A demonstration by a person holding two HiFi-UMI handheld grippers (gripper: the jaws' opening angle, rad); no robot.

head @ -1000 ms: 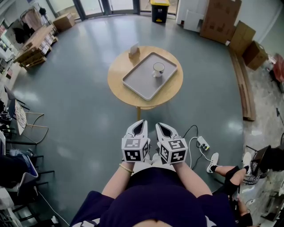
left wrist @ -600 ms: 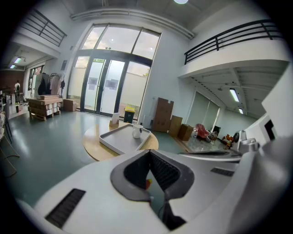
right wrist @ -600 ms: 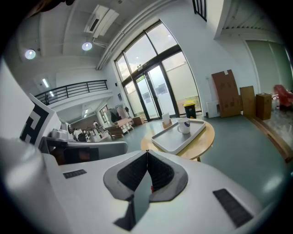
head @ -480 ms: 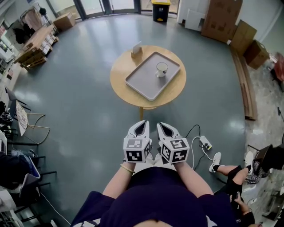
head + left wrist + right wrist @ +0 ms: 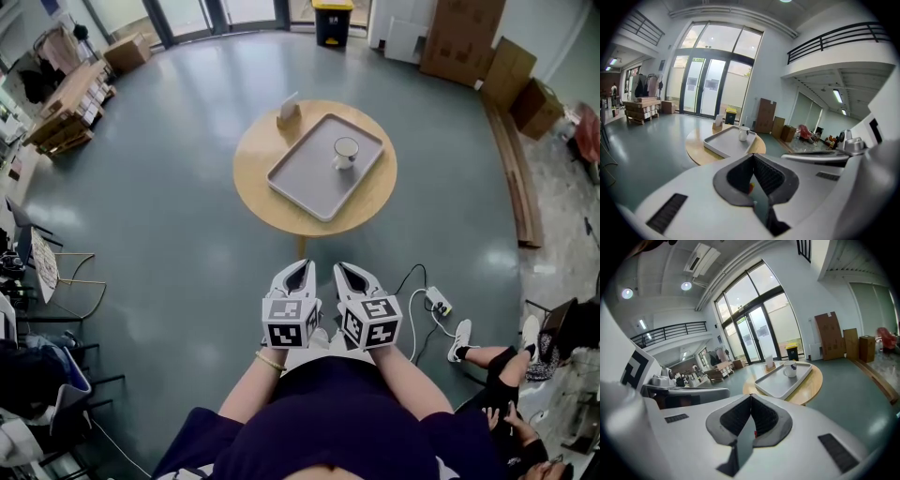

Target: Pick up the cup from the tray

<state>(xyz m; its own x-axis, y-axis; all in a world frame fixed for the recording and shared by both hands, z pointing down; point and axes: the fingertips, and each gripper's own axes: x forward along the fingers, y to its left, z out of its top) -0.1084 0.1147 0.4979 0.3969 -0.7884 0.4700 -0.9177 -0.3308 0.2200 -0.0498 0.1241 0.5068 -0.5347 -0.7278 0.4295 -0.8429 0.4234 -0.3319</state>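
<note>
A white cup (image 5: pixel 346 152) stands upright on a grey tray (image 5: pixel 309 178) that lies on a round wooden table (image 5: pixel 370 197). The left gripper view shows the cup (image 5: pixel 743 134) on the tray (image 5: pixel 723 142) well ahead; the right gripper view shows the cup (image 5: pixel 790 369) and tray (image 5: pixel 780 383) too. My left gripper (image 5: pixel 299 267) and right gripper (image 5: pixel 341 268) are held side by side close to my body, well short of the table. Both are shut with nothing between their jaws.
A small card stand (image 5: pixel 287 112) sits on the table beside the tray. A power strip and cable (image 5: pixel 433 302) lie on the floor to the right, near a seated person's foot (image 5: pixel 458 341). Cardboard boxes (image 5: pixel 469 37) stand at the back right, chairs (image 5: pixel 56 272) at the left.
The table with tray and cup has shifted slightly right and down in the head view as my head moved. Both grippers stay shut and together in front of me.
</note>
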